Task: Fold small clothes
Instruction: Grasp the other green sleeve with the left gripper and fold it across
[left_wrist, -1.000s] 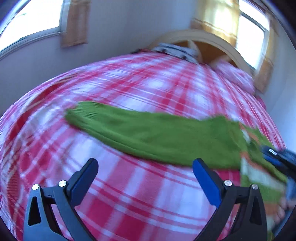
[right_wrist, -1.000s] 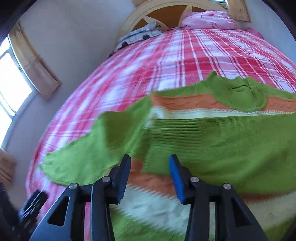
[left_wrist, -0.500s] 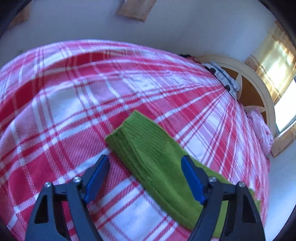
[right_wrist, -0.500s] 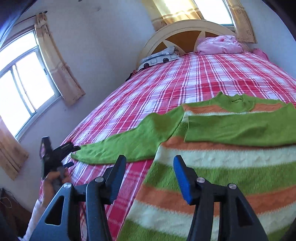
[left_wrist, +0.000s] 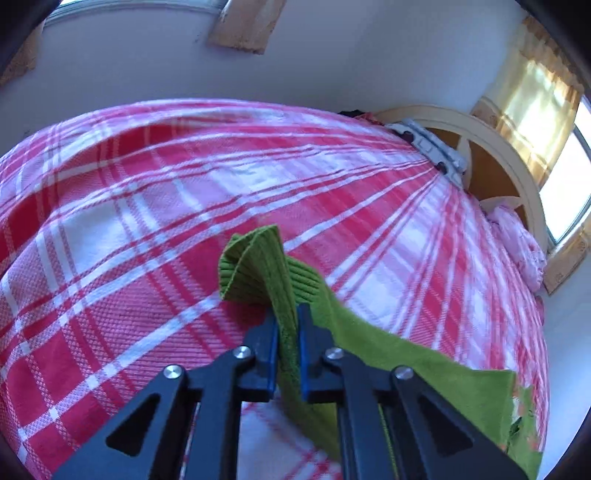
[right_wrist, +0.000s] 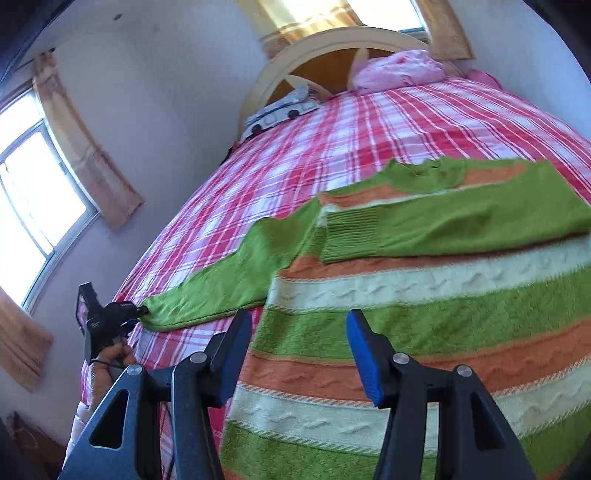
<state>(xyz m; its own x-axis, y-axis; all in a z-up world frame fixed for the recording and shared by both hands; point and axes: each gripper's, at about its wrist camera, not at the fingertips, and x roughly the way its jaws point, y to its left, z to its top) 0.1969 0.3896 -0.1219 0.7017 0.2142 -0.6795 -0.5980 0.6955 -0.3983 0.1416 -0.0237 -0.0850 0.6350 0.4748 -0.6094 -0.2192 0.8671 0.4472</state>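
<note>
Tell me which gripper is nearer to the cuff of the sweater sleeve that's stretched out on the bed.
Left. The left gripper has its jaws shut on the sleeve cuff. The right gripper hangs open above the sweater body, well away from that cuff.

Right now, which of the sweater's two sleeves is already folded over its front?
The far sleeve, lying across the striped chest. The other sleeve stretches out onto the bedspread, its cuff pinched by the left gripper.
</note>
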